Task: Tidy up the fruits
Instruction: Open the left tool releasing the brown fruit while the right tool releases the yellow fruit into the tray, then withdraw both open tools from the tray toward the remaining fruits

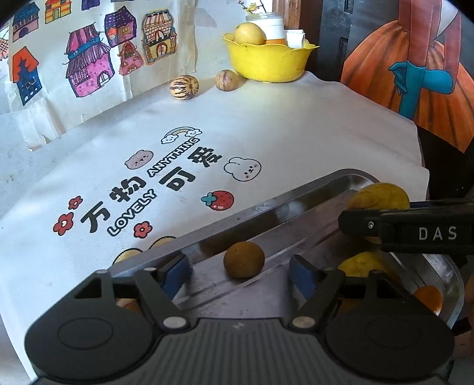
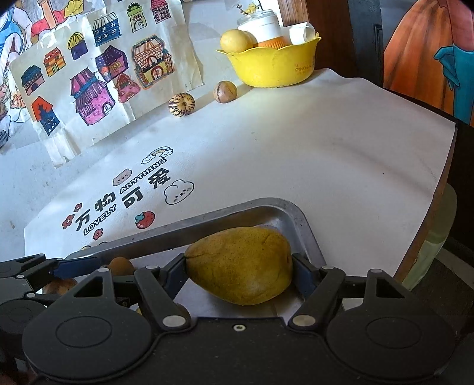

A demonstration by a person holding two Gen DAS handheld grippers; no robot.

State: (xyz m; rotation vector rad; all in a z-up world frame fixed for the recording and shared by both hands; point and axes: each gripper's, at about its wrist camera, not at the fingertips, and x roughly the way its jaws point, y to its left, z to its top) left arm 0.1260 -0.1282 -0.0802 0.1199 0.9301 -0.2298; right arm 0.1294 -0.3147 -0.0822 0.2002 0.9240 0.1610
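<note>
A shallow rectangular stainless-steel tray [image 2: 299, 219] sits at the near edge of a table covered by a white cloth [image 2: 296, 154] printed with cartoon animals, flowers and lettering. Inside the tray, the right gripper [image 2: 240, 268] has its blue-padded fingers pressed against both ends of a large yellow-green mango [image 2: 240, 263], which lies on the tray floor near the tray's far right corner. The left gripper [image 1: 241, 274] hangs over the tray's far long rim with its fingers spread apart; a small round brown fruit [image 1: 243, 259] rests on the tray floor between them, touching neither pad. More yellow fruits [image 1: 363, 263] lie further along the tray, partly hidden behind the gripper bodies, and an orange piece [image 1: 428, 297] shows at the tray's near right end; what it is cannot be determined. At the far right corner of the table stands a yellow plastic bowl with a scalloped rim [image 2: 272, 68]; it contains a round yellow fruit [image 2: 235, 41], a white lidded jar [image 2: 262, 25] and other white containers. On the cloth just left of the bowl lie two loose fruits: a mottled brown oval fruit [image 2: 225, 91] nearest the bowl, and a cream fruit with purple stripes [image 2: 181, 105] further left, near the table's back edge. Coloured drawings of houses [image 2: 89, 86] hang on the wall behind.
</note>
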